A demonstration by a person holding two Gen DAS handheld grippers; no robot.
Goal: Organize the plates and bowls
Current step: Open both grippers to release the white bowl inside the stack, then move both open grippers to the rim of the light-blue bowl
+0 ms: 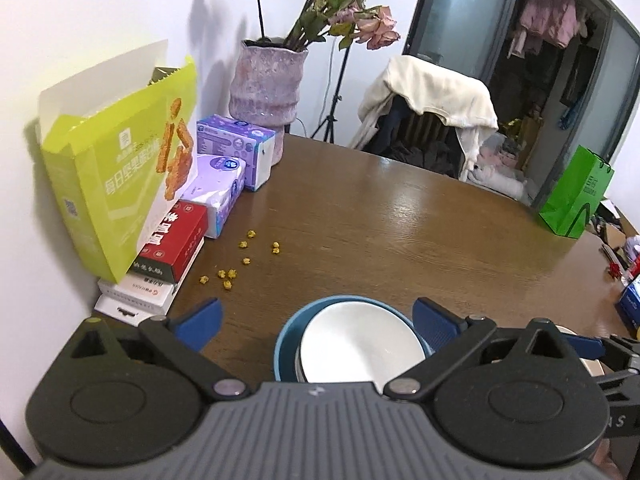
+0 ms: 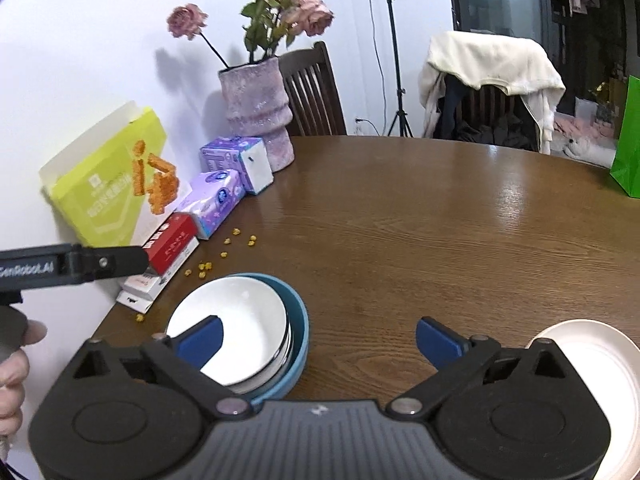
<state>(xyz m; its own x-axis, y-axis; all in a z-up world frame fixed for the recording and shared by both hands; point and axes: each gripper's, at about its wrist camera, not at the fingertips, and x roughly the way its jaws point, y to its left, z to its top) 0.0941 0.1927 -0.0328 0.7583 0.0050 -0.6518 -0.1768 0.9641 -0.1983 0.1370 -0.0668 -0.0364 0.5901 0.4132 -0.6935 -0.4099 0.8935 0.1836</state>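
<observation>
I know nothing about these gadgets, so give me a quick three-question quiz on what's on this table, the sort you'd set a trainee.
1. True or false: the white bowl sits inside the blue bowl.
2. Which stands nearest the pink vase? A) green bag B) purple tissue box C) cream plate
3. Fill in: both the left hand-held gripper and right hand-held gripper are ____, holding nothing.

Key: 1 true; 2 B, the purple tissue box; 3 open.
</observation>
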